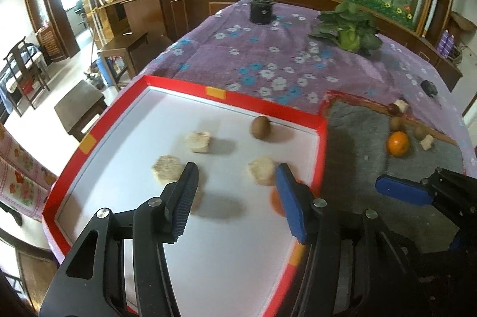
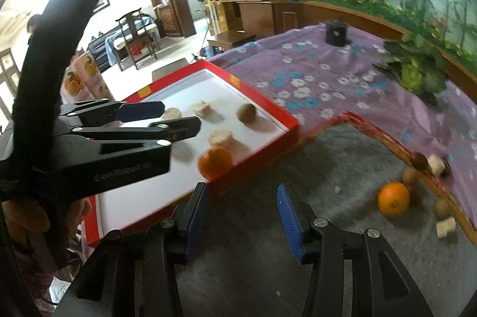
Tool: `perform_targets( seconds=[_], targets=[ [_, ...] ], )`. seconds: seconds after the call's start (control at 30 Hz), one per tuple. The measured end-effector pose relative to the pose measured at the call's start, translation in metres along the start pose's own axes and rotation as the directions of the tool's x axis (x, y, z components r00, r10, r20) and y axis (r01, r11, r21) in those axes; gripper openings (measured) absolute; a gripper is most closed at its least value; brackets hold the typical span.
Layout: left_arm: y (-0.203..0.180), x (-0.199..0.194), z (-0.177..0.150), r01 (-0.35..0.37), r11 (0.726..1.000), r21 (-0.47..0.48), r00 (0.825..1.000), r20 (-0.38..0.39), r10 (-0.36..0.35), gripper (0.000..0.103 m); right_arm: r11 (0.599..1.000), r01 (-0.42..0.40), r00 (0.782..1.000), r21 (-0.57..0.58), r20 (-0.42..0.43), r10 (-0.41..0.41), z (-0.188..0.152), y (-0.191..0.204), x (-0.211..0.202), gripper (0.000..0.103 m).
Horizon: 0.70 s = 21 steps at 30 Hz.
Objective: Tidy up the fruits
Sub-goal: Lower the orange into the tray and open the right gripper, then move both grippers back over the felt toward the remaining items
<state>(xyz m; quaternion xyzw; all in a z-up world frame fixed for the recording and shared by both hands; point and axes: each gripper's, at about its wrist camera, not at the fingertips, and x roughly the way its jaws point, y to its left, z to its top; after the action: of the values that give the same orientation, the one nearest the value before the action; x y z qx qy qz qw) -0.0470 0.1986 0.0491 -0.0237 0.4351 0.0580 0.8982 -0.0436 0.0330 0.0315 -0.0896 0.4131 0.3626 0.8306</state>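
Observation:
A red tray (image 1: 320, 150) with a white floor holds a kiwi (image 1: 261, 127), three beige chunks (image 1: 198, 141) and an orange (image 2: 215, 162) by its right wall. My left gripper (image 1: 237, 171) hangs open above the tray with nothing between its fingers. My right gripper (image 2: 242, 188) is open and empty over the grey mat (image 2: 298, 168), just outside the tray's corner. At the mat's far right lie a second orange (image 2: 393, 197), two kiwis (image 1: 396, 123), a dark fruit (image 1: 393, 109) and beige chunks (image 1: 427, 141).
The table wears a purple flowered cloth (image 1: 268, 57). On it stand a black cup (image 1: 261, 11), leafy greens (image 1: 348, 30) and a small black object (image 1: 429, 87). Wooden stools (image 1: 80, 105) and chairs stand off the table's left edge.

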Motion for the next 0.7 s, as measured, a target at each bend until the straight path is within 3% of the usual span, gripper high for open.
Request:
perform_targets(
  seconds=[0.1,0.17,0.7],
  targets=[
    [-0.014,-0.001,0.002,0.025,1.000,0.016,1.000,-0.001,-0.025,0.056,0.999,0.023,1.000,0.031,0.000,-0.023,-0.009,-0.013,-0.007,0.046],
    [-0.022,-0.002,0.002,0.041,0.999,0.021,0.999,0.000,-0.041,0.068,0.998,0.033,0.999,0.047,-0.003,-0.033,-0.014,-0.021,-0.012,0.047],
    [-0.091,0.006,0.006,0.151,0.984,0.094,0.988,-0.044,-0.147,0.068,0.967,0.161,0.987,0.200,-0.006,-0.163,-0.069,-0.104,-0.062,0.048]
  ],
)
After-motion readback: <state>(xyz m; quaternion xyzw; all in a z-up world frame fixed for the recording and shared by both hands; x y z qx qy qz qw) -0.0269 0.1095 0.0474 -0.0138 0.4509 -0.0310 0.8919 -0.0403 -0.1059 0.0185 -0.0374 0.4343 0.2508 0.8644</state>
